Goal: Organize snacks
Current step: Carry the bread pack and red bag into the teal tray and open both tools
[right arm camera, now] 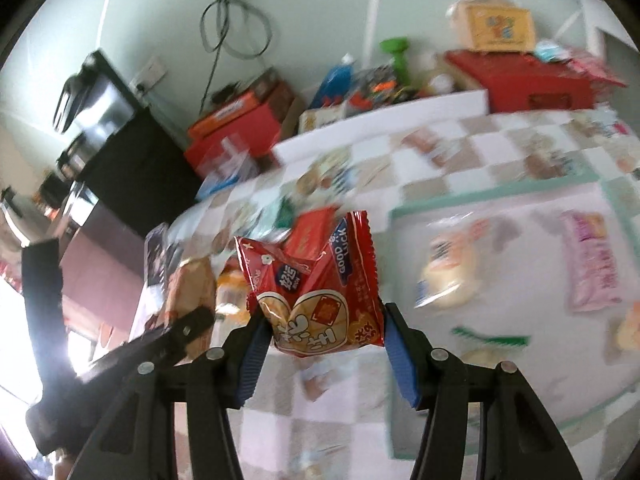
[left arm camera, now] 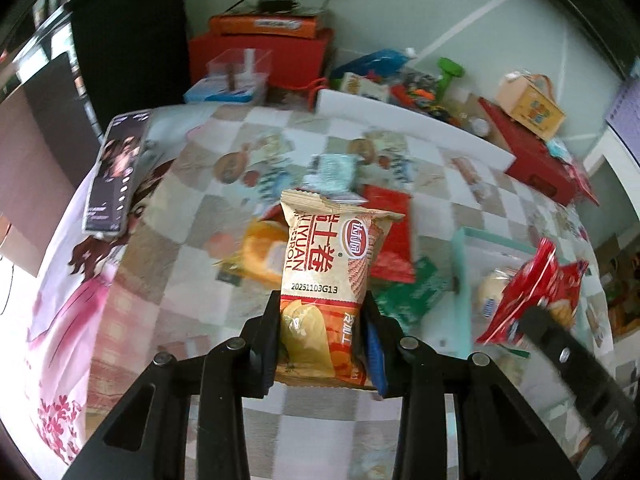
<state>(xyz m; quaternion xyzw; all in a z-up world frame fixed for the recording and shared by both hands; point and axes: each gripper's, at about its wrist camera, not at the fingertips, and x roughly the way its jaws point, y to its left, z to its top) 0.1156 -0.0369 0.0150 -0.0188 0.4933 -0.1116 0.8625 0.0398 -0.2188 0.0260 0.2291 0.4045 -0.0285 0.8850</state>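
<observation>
Both grippers are loaded and held above the checkered tablecloth [left arm camera: 192, 208]. The left gripper [left arm camera: 322, 316] is clamped on a tan wafer-roll packet [left arm camera: 324, 256], the right gripper [right arm camera: 322, 332] on a red snack packet [right arm camera: 316, 288]. The step looks like carry-to-tray. Next move likely calls for bringing each packet over the mint-rimmed tray [right arm camera: 496, 196], near the loose pile [left arm camera: 384, 236], then releasing.

A checked cloth [left arm camera: 180, 240] lies below the left tongs [left arm camera: 320, 300]. Well left of them a phone [left arm camera: 116, 172] lies flat with its screen lit. Beyond them, past the cloth's far edge, are a white board [left arm camera: 400, 120], a red box [left arm camera: 304, 56] with a clear tub [left arm camera: 240, 68] in front, and a green dumbbell [left arm camera: 450, 74]. A black cabinet [left arm camera: 128, 40] stands beyond, to the left.
</observation>
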